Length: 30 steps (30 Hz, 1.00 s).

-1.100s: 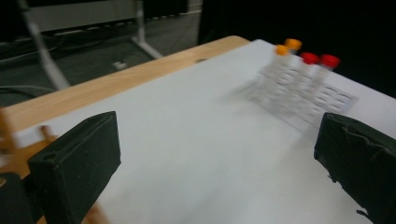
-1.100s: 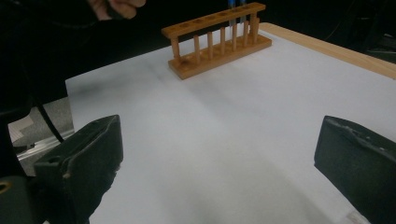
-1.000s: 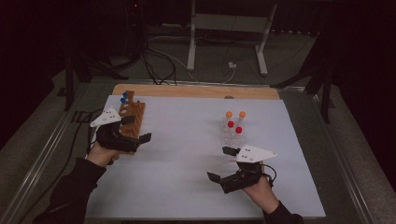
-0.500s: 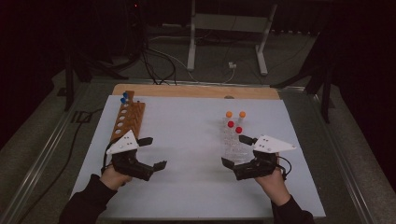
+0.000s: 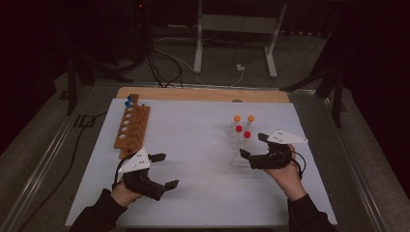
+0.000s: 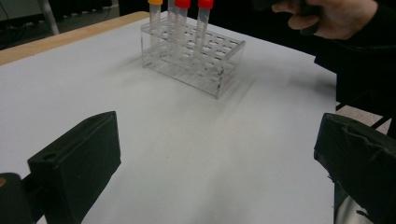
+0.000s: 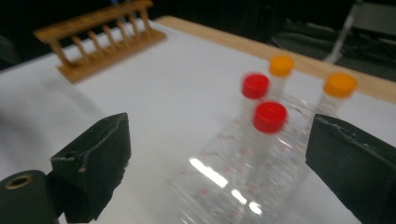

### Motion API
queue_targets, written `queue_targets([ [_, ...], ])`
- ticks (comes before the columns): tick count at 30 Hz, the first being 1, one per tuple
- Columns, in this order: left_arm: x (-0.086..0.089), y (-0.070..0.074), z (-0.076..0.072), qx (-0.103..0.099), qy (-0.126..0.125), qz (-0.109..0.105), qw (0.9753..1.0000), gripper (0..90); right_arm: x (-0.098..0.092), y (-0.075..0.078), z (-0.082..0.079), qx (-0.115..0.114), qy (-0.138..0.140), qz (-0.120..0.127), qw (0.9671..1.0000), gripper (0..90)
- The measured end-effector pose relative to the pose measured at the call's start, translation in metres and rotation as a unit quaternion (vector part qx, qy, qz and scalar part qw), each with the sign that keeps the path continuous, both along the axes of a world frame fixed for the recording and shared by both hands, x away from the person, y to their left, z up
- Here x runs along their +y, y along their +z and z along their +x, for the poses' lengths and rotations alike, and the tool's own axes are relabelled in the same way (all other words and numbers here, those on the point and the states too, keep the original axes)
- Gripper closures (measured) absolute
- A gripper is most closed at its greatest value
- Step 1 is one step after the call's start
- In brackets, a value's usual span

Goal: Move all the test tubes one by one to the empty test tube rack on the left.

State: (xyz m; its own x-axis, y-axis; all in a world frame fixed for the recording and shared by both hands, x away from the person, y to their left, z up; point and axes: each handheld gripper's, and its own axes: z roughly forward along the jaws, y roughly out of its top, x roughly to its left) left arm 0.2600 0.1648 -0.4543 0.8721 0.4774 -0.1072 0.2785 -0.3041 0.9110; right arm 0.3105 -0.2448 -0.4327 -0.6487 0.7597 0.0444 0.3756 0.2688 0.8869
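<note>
The clear plastic rack (image 5: 240, 145) stands on the right half of the surface (image 5: 198, 140). It is a see-through box with rows of round holes in its top. Four thin clear tubes stand in it. Two have red caps (image 5: 242, 131) and two have orange caps (image 5: 243, 118). The caps are small, round and smooth.

The right gripper (image 5: 256, 147) is just beside the rack, on its right. Its black fingers (image 7: 93, 158) are blocky and look a bit rough at the edges. They are spread wide apart and hold nothing. In the right gripper view the rack and tubes sit between them, a little blurry.

The left gripper (image 5: 164, 170) is low on the left side of the surface, well apart from the clear rack. Its fingers (image 6: 79, 163) are wide apart too, with nothing in them. Each gripper has a pale three-cornered plate on top.

A wooden rack (image 5: 132, 126) lies near the left edge. It is long, brown and flat on top, with a row of round holes. Two tubes with blue caps (image 5: 128, 100) stand at its far end.

The surface is covered with a smooth white sheet. A strip of light wood (image 5: 203, 94) shows along the far edge. The room behind is dark, with a grey floor, black cables (image 5: 159, 63) and pale metal legs (image 5: 198, 46).
</note>
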Motion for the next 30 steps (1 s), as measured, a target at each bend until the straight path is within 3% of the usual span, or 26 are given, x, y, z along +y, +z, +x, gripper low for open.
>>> queue_targets([
  [6,0.001,0.000,-0.001,-0.001,-0.002,-0.002,1.0000,1.4,-0.001,-0.016,0.014,0.022,-0.018,-0.017,0.9995,18.1],
  [12,0.001,0.000,-0.001,-0.001,-0.005,-0.002,1.0000,1.4,-0.001,-0.026,0.023,0.038,-0.030,-0.031,0.9984,38.5],
  [17,0.001,-0.001,-0.001,-0.001,-0.006,-0.002,1.0000,1.4,0.000,-0.032,0.030,0.043,-0.034,-0.047,0.9974,49.3],
  [30,0.001,-0.001,-0.001,-0.001,-0.010,-0.002,0.9999,1.5,0.008,-0.036,0.039,0.049,-0.020,-0.051,0.9973,69.6],
])
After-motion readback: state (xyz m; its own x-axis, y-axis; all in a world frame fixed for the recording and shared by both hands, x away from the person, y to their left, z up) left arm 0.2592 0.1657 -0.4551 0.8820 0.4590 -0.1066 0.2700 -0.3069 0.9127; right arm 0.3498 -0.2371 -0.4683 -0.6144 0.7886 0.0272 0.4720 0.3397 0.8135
